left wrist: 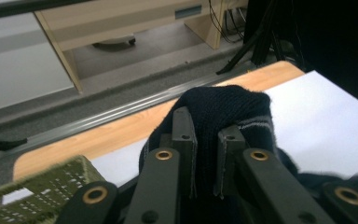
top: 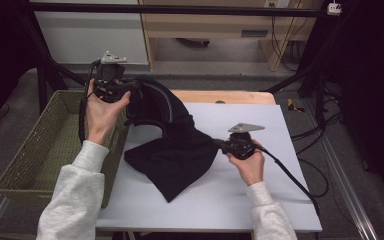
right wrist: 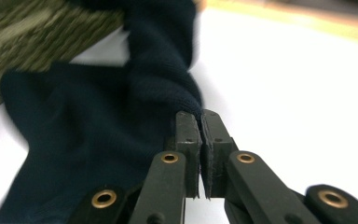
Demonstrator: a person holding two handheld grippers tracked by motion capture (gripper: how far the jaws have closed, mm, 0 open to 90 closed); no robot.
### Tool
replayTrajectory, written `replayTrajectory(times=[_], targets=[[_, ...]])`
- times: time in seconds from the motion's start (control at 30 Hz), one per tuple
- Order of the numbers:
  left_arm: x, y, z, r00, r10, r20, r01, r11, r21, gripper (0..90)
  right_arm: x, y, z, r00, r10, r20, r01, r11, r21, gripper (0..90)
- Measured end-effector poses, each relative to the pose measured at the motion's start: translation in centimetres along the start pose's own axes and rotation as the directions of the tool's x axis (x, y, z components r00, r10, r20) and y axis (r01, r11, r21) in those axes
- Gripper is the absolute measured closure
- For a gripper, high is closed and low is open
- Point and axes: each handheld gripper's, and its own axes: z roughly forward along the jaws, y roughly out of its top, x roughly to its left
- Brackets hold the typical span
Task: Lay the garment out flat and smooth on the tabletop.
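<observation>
Your left gripper (left wrist: 207, 135) pinches a thick fold of the dark garment (top: 172, 150) above the basket (top: 40, 150); your right gripper (right wrist: 200, 119) apparently nips only its edge, mid-table. That thin hold may slip as you lift.

Garment (top: 172, 150) lies on the worktop (top: 250, 195), left of centre, its upper end lifted toward the left gripper (top: 117, 90) above the basket's right wall. Basket (top: 40, 150) sits just beside the worktop's left edge. Right gripper (top: 220, 144) meets the garment's right edge, over the worktop's middle.
</observation>
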Motion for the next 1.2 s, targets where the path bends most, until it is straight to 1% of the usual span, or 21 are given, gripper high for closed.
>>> replayTrajectory(times=[0.03, 0.13, 0.23, 0.27, 0.3, 0.37, 0.43, 0.47, 0.5, 0.57, 0.6, 0.63, 0.73, 0.8, 0.83, 0.87, 0.97, 1.03, 1.1, 1.17, 1.2], targets=[[0.1, 0.3, -0.2, 1.0, -0.007, 0.007, 0.007, 0.9999, -0.008, 81.2, -0.5, 0.6, -0.9, 0.9999, 0.006, 0.014, -0.005, 1.0, -0.014, 87.8], [0.1, 1.0, -0.7, 0.9996, -0.014, 0.025, 0.015, 0.9994, -0.03, 81.2, -1.7, 2.4, -3.5, 0.9957, -0.01, 0.092, 0.014, 0.999, -0.033, 87.9], [-0.3, 1.5, -0.8, 0.9993, -0.01, 0.037, 0.012, 0.9988, -0.047, 81.2, -2.8, 4.4, -6.4, 0.9874, -0.015, 0.157, 0.026, 0.997, -0.07, 87.9], [-0.4, 1.5, -0.8, 0.9986, -0.018, 0.05, 0.02, 0.9981, -0.057, 81.2, -2.9, 4.9, -7.1, 0.9852, -0.02, 0.17, 0.034, 0.996, -0.081, 87.9], [-0.4, 1.5, -0.8, 0.9979, -0.024, 0.061, 0.028, 0.9976, -0.063, 81.2, -3.0, 5.5, -8.2, 0.9817, -0.032, 0.188, 0.051, 0.994, -0.095, 87.9], [-0.3, 1.1, -0.7, 0.995, -0.047, 0.089, 0.054, 0.9957, -0.076, 81.2, -3.0, 6.3, -9.6, 0.9761, -0.047, 0.212, 0.074, 0.99, -0.119, 87.8], [-0.2, 0.3, -0.7, 0.992, -0.061, 0.11, 0.07, 0.9949, -0.072, 81.2, -2.8, 6.5, -10.9, 0.9707, -0.072, 0.229, 0.104, 0.986, -0.131, 87.7], [-0.2, -0.2, -0.7, 0.9914, -0.064, 0.114, 0.072, 0.9953, -0.066, 81.2, -2.6, 6.3, -11.2, 0.9719, -0.083, 0.221, 0.113, 0.985, -0.128, 87.7], [-0.2, -0.9, -0.7, 0.9903, -0.067, 0.122, 0.075, 0.9952, -0.064, 81.2, -2.4, 5.8, -11.3, 0.9773, -0.082, 0.195, 0.107, 0.987, -0.122, 87.6], [-0.2, -2.4, -0.7, 0.9862, -0.077, 0.146, 0.085, 0.995, -0.052, 81.2, -1.8, 4.2, -11.0, 0.9835, -0.1, 0.15, 0.116, 0.989, -0.096, 87.5], [-0.2, -3.3, -0.7, 0.9846, -0.083, 0.154, 0.09, 0.9952, -0.038, 81.2, -1.4, 3.3, -10.5, 0.9865, -0.106, 0.125, 0.116, 0.99, -0.075, 87.5], [-0.4, -4.1, -0.7, 0.9837, -0.085, 0.158, 0.09, 0.9957, -0.024, 81.2, -1.0, 2.3, -9.9, 0.9874, -0.119, 0.104, 0.125, 0.991, -0.052, 87.4], [-0.9, -6.9, -0.9, 0.982, -0.074, 0.174, 0.073, 0.9973, 0.007, 81.1, 0.3, -0.8, -7.7, 0.9888, -0.143, 0.044, 0.142, 0.99, 0.022, 87.3], [-1.2, -8.3, -1.1, 0.9781, -0.077, 0.193, 0.075, 0.997, 0.017, 81.1, 1.2, -3.0, -6.0, 0.9895, -0.145, -0.002, 0.145, 0.987, 0.067, 87.2], [-1.5, -9.4, -1.2, 0.9762, -0.078, 0.202, 0.076, 0.9969, 0.021, 81.1, 1.5, -3.6, -5.5, 0.9897, -0.142, -0.02, 0.143, 0.987, 0.08, 87.2], [-1.7, -10.0, -1.3, 0.9758, -0.073, 0.206, 0.069, 0.9972, 0.026, 81.0, 1.9, -4.6, -4.9, 0.9891, -0.142, -0.04, 0.146, 0.984, 0.105, 87.2], [-2.6, -12.6, -1.9, 0.9759, -0.05, 0.212, 0.042, 0.9981, 0.044, 80.9, 2.8, -6.5, -3.7, 0.9879, -0.138, -0.071, 0.146, 0.979, 0.139, 86.5], [-3.1, -13.9, -2.3, 0.9756, -0.049, 0.214, 0.04, 0.998, 0.048, 80.8, 3.1, -7.6, -3.1, 0.989, -0.126, -0.078, 0.137, 0.977, 0.162, 82.5], [-3.9, -15.4, -2.7, 0.978, -0.025, 0.207, 0.012, 0.9981, 0.06, 80.7, 3.0, -8.3, -2.7, 0.9897, -0.114, -0.086, 0.127, 0.977, 0.173, 69.4], [-4.4, -16.3, -2.8, 0.9787, -0.006, 0.205, -0.009, 0.9972, 0.074, 80.6, 2.9, -8.2, -2.9, 0.9888, -0.128, -0.077, 0.138, 0.979, 0.147, 60.3], [-4.8, -16.8, -2.8, 0.9789, -0.001, 0.205, -0.016, 0.9965, 0.082, 80.6, 2.8, -7.9, -3.1, 0.9888, -0.129, -0.075, 0.137, 0.984, 0.116, 55.6]])
